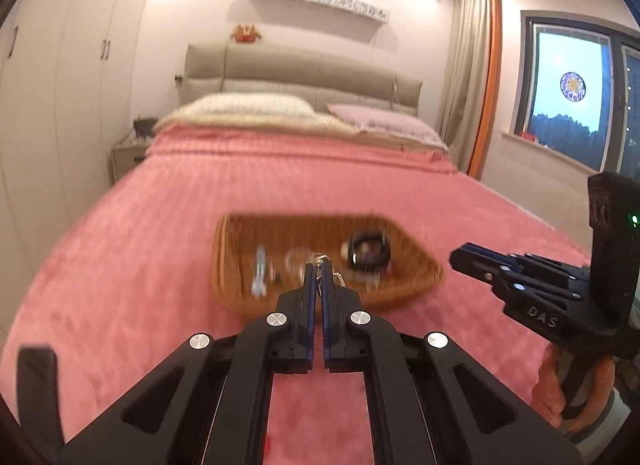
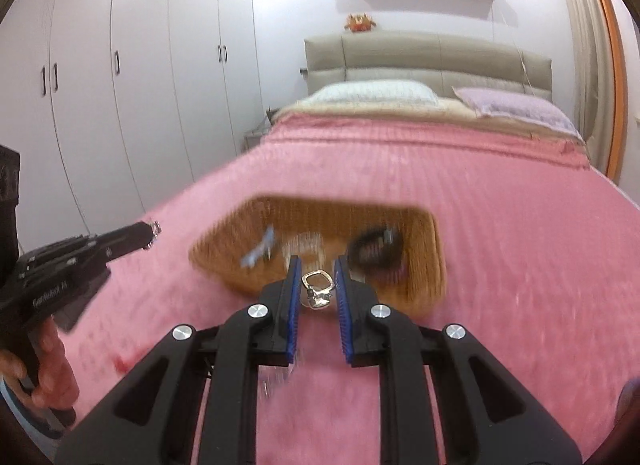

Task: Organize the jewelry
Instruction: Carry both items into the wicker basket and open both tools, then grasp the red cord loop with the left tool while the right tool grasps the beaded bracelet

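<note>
Both grippers loaded: right gripper [image 2: 317,289] clamps a silver ring [image 2: 318,292], left gripper [image 1: 319,277] pinches a small metal piece [image 1: 320,265], above wicker basket [image 1: 412,285]; next: carry over, release inside

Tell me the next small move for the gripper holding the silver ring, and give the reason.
Probably carry the right gripper forward over the wicker basket and open there. Its pads are clamped on the silver ring, which sits before the basket's near rim above the pink bedspread. A black bracelet and other pieces already lie inside, so it looks like the collecting spot.
</note>
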Demonstrator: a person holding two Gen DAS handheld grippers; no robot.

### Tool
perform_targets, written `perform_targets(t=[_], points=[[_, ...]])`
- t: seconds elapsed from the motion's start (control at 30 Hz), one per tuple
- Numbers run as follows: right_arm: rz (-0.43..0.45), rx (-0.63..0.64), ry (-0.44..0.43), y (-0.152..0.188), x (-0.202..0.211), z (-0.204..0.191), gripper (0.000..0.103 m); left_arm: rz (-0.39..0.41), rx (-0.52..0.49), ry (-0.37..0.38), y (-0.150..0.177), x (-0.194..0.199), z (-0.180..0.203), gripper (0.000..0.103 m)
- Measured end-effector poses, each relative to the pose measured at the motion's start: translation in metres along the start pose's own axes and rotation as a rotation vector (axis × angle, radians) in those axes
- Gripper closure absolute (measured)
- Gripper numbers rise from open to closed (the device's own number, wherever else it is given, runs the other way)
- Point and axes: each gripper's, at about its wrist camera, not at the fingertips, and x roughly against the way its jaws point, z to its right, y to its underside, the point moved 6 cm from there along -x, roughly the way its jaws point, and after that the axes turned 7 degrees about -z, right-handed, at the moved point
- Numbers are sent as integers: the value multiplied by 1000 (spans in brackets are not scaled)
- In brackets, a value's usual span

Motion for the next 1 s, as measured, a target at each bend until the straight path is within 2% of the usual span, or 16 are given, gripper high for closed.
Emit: perform_targets(t=[0.1,0.17,0.3,0.53,0.63,0.77,0.83,0.87,0.93,1.0], points=[[3,6,-3,-34,-18,-1,88,18,3,4,-28,-14,-4,103],[-33,-4,-15,-48,-39,0,88,10,26,6,-44,-35,-12,103],[-144,-63,-52,-61,-90,7,88,-46,78,9,-52,-83,-29,103],[-359,-91,-72,-37,-163,13,88,-172,93,-10,-24,-142,-41,103],[-389,-101,-83,-26,-172,13,88,-211,109,-15,-12,-151,-49,103],[-396,-116,-92,-21,-170,12,88,-224,131,3,-8,-151,-54,102],[-405,-122,-97,-19,-168,12,86,-227,153,19,-8,-150,-56,95],[-406,-122,-95,-20,-167,13,80,-228,163,29,-9,-149,-56,83],[-397,-123,-90,-19,-159,16,70,-206,180,41,-12,-139,-59,80],[-383,-123,-83,-20,-148,18,63,-189,192,60,-19,-127,-59,71]])
